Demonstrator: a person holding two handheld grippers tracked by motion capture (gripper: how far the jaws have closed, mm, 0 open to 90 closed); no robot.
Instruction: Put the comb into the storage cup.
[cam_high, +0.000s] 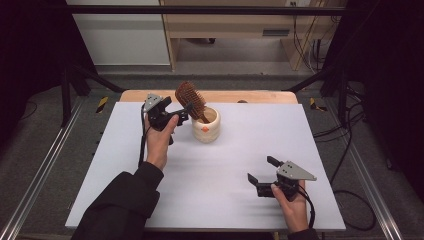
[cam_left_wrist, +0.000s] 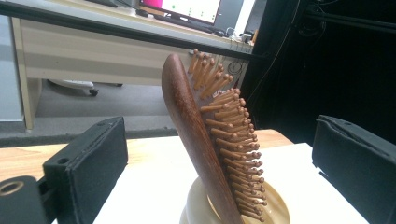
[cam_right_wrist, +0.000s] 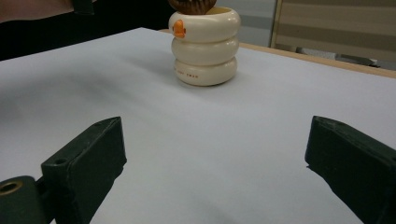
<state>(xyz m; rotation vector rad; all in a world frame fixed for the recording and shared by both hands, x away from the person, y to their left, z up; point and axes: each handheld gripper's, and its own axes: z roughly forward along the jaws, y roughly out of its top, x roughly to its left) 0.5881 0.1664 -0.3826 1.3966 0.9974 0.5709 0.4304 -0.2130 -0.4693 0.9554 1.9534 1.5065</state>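
Wooden brush (cam_high: 190, 98) stood tilted, handle down, in cream cup (cam_high: 206, 125) on white board (cam_high: 215, 200), left gripper (cam_high: 183, 114) held wide open just beside brush, nothing gripped, right gripper (cam_high: 261, 170) held wide open and empty, well apart from cup

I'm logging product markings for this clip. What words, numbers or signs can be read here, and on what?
Cream ringed cup: a line of small dark print on its bottom ring, too blurred to read.
Same cup: an orange mark near the rim, a picture, not letters.
Wooden hairbrush: no text visible.
Monitor in the background: content too small to read.
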